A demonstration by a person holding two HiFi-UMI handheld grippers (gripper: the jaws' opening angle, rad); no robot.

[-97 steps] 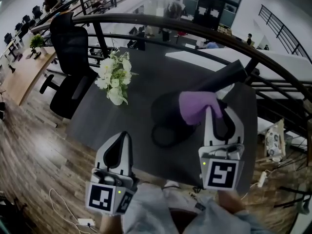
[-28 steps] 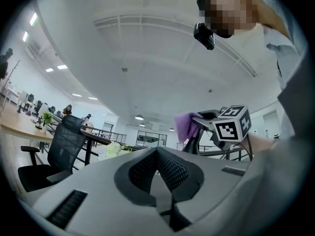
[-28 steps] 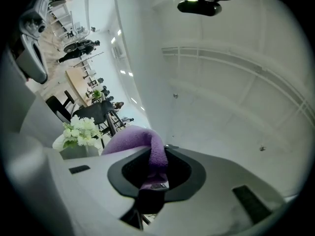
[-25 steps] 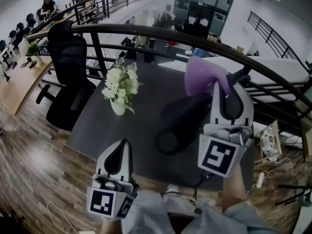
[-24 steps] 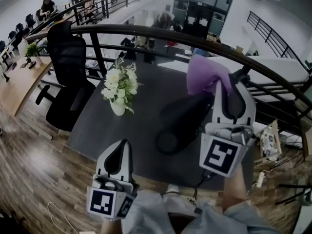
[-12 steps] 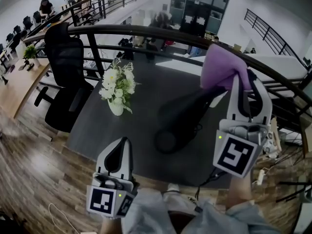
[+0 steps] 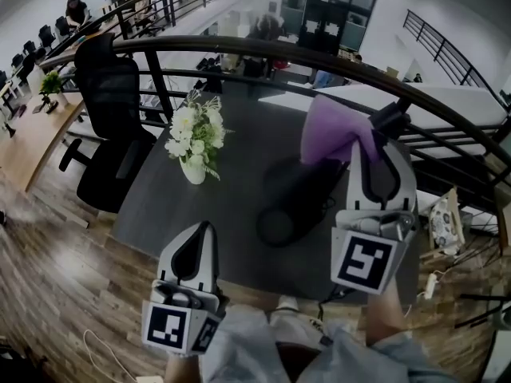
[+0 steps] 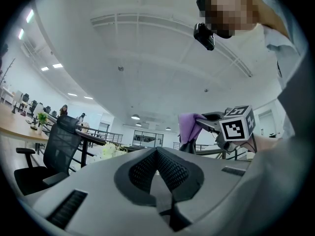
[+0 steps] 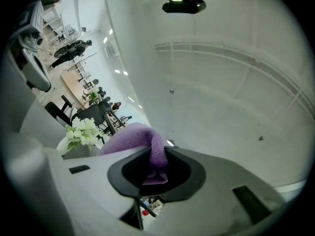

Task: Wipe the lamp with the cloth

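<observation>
**A:** Where is the cloth?

**B:** The purple cloth [image 7: 327, 138] is pinched in the right gripper [image 7: 366, 140]. The right gripper view shows both jaws clamped on a fold of it, with the rest bunched up beyond the tips.

**A:** And the lamp?

**B:** The black lamp [image 7: 299, 198] stands on the dark table [image 7: 239, 146]. Its round base is toward the near edge, and its body runs up and to the right. In the head view the cloth sits over the upper part of that body, just short of the lamp's far end. In the left gripper view a dark piece shows right under the hanging cloth. They look to be touching, but I can't tell how firmly.

**A:** What about the left gripper?

**B:** The left gripper [image 7: 204, 228] is held low at the near edge of the table, well apart from the lamp. Its jaws are pressed together with nothing between them.

**A:** Anything else on the table?

**B:** A white vase of pale flowers [image 7: 193, 138] stands to the left of the lamp, apart from it. Beyond the table runs a dark curved railing [image 7: 239, 48]. A black office chair [image 7: 112, 94] stands to the left on the wooden floor [image 7: 48, 246].

**A:** Is the person in view?

**B:** Only in part: grey clothing [image 7: 271, 341] shows at the bottom of the head view, and a forearm [image 7: 383, 325] behind the right gripper
</observation>
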